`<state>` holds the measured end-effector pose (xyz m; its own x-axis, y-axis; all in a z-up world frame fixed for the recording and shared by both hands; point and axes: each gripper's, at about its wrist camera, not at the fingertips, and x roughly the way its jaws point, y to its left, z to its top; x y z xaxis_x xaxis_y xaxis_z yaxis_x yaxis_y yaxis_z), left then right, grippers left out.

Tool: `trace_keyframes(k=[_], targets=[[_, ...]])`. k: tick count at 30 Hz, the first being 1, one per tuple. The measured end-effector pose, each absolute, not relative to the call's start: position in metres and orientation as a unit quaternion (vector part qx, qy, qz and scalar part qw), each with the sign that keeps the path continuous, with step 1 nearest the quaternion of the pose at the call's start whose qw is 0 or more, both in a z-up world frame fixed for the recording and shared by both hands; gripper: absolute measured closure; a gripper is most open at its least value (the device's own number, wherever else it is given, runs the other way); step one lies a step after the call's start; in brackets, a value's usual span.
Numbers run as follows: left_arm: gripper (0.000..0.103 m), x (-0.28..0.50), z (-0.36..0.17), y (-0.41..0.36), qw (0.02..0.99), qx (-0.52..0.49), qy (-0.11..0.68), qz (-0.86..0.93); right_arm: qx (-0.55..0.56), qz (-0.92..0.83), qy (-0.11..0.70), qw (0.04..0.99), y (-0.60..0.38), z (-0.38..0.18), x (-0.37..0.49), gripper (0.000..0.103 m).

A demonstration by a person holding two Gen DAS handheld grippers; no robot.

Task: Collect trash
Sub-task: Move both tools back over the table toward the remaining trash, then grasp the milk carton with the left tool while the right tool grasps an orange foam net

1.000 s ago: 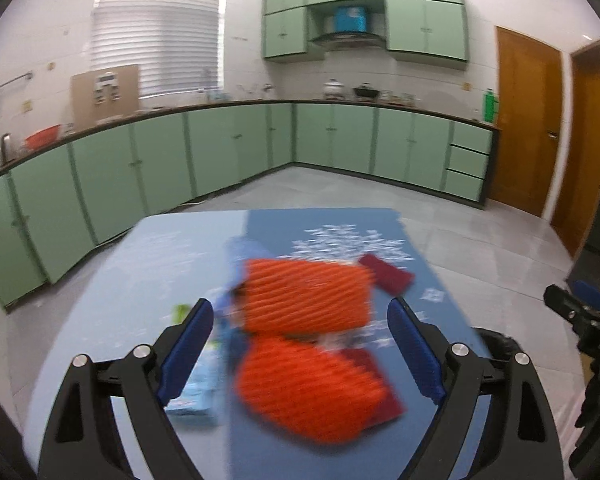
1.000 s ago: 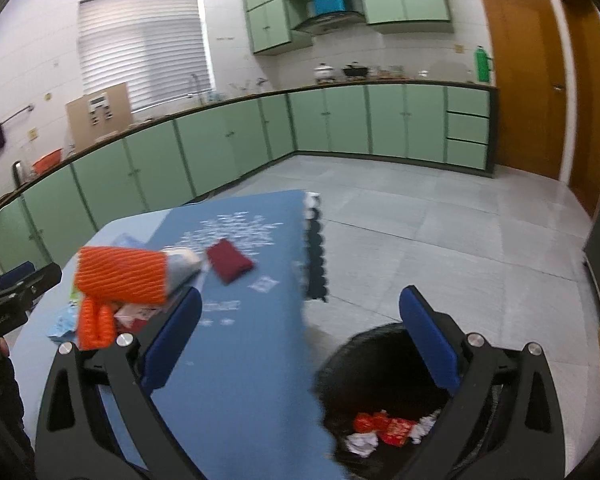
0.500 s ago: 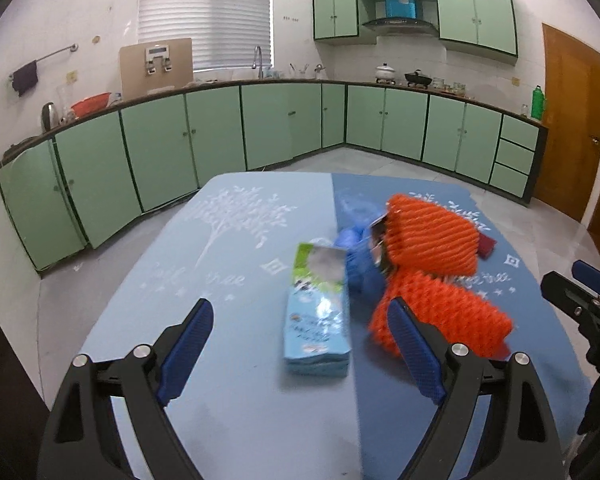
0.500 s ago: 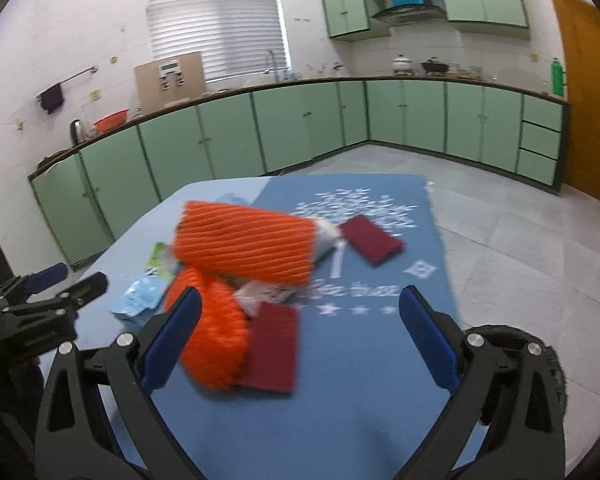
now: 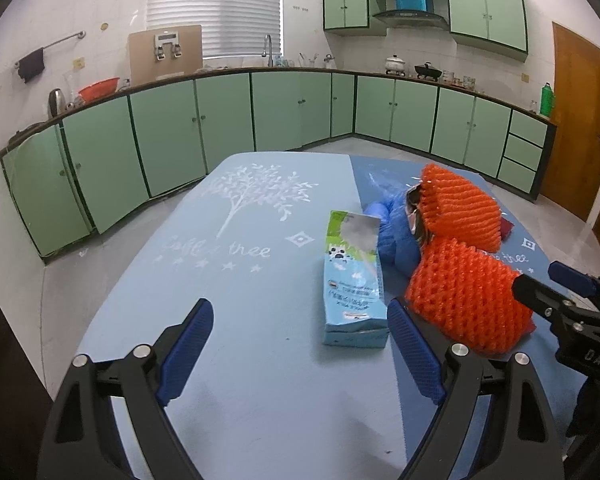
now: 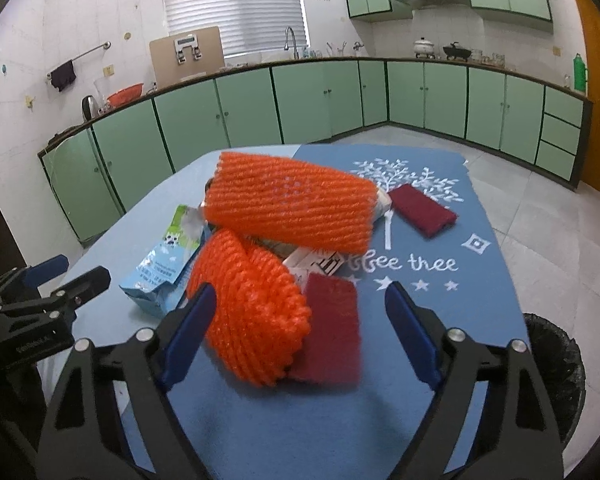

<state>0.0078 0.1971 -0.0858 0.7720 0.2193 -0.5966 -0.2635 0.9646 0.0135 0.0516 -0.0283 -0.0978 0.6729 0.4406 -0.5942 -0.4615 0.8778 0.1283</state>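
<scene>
Trash lies in a pile on the blue tablecloth [image 5: 240, 264]: two orange foam nets, one near [image 6: 252, 312] and one far [image 6: 292, 210], a light blue milk carton [image 5: 354, 280], a crumpled blue bag [image 5: 392, 232], two dark red pads [image 6: 330, 340] [image 6: 422, 210] and a white wrapper [image 6: 316, 260]. My left gripper [image 5: 300, 354] is open and empty, just left of the carton. My right gripper [image 6: 296, 330] is open, its fingers either side of the near orange net [image 5: 468, 296] and red pad. The black trash bin [image 6: 556, 368] stands on the floor at the right.
Green cabinets [image 5: 228, 120] line the walls, with kitchenware on the counter. A brown door [image 5: 580, 128] is at the far right. Grey tiled floor [image 6: 540, 200] surrounds the table.
Both grippers swung left. The right one left the bin and closed in on the orange net pile. The left one moved left, bringing the milk carton into view.
</scene>
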Motion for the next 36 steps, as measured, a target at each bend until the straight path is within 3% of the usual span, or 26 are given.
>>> trace_keyframes(k=[6,11,26,28,32,36], targets=[[0.016,0.008,-0.087,0.198,0.94,-0.038,0.314,0.125,-0.02,0.275,0.34,0.899,-0.021,-0.104,0.052,0.046],[0.016,0.011,-0.089,0.194,0.941,-0.039,0.317,0.117,-0.026,0.304,0.345,0.888,-0.018,-0.103,0.05,0.075],[0.016,0.047,-0.106,0.177,0.93,-0.037,0.353,0.096,-0.004,0.305,0.343,0.888,-0.034,-0.101,0.055,0.08],[0.021,0.053,-0.109,0.178,0.926,-0.041,0.363,0.095,-0.004,0.306,0.343,0.888,-0.034,-0.101,0.055,0.08],[0.057,0.06,-0.116,0.183,0.918,-0.057,0.383,0.083,-0.003,0.307,0.344,0.887,-0.034,-0.102,0.056,0.08],[0.057,0.057,-0.115,0.184,0.92,-0.059,0.376,0.092,-0.006,0.308,0.343,0.887,-0.033,-0.101,0.056,0.08]])
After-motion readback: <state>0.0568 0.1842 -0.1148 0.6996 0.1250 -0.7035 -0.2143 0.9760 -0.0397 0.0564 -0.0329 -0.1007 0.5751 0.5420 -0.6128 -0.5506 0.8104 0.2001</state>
